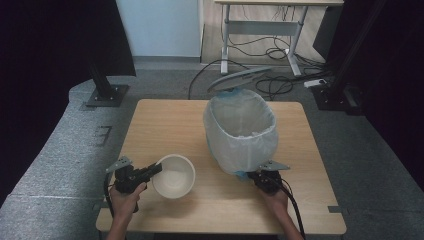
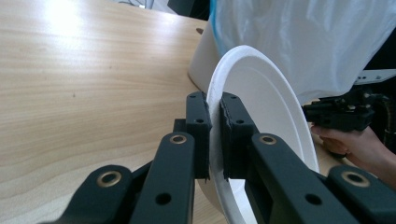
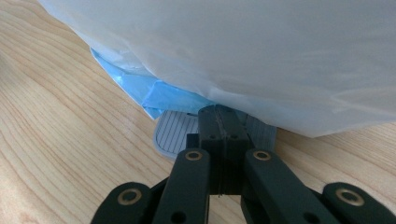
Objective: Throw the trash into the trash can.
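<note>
The left tongs (image 2: 214, 140) pinched the thin rim of a white bowl (image 1: 173, 175), one jaw inside and one outside. The bowl sat tipped near the front of the desk (image 1: 165, 120), just beside the bin (image 1: 241, 131) with the white bag (image 3: 261, 56) in it. The right tongs (image 3: 219, 140) were shut tight with nothing between them, and their tip pressed on the grey pedal (image 3: 175, 136) at the foot of the bin, so the lid (image 1: 240, 78) stood up.

The grip on the rim was small, so the bowl could slip or twist out when lifted. If the right tongs slid off the pedal, the lid could drop on the bowl. The bowl could also bump the bag and miss the bin.
</note>
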A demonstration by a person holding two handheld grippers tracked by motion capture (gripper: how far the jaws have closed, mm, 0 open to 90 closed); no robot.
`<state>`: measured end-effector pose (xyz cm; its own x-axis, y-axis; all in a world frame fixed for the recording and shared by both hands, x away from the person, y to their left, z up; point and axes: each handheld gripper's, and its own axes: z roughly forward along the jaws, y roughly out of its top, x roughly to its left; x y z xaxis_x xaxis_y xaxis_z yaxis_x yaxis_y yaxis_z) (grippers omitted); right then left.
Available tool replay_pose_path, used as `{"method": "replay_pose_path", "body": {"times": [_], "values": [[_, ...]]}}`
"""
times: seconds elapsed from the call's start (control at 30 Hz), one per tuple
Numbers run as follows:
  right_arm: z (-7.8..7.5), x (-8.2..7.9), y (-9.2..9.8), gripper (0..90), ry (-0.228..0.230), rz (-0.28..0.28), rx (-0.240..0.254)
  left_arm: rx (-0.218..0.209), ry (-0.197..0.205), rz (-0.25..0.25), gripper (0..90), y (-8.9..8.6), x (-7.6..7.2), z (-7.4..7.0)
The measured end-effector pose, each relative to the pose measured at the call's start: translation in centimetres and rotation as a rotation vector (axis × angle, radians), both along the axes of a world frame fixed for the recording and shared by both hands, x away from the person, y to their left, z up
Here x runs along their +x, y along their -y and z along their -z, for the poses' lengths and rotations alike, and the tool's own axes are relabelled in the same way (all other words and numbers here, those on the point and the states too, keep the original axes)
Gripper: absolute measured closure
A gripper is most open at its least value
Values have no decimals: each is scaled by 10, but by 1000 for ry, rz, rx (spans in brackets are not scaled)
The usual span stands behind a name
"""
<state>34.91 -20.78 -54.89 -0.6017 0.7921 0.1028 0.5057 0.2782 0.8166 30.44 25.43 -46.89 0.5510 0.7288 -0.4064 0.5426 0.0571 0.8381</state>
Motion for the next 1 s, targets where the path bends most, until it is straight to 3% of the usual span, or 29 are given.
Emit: {"method": "replay_pose_path", "body": {"times": [0.5,1.0], "values": [[0,0,0,892,-1,2,3,-6,65,21,837,5,-1,-23],[0,0,0,892,0,2,1,-20,113,76,837,25,3,-55]]}}
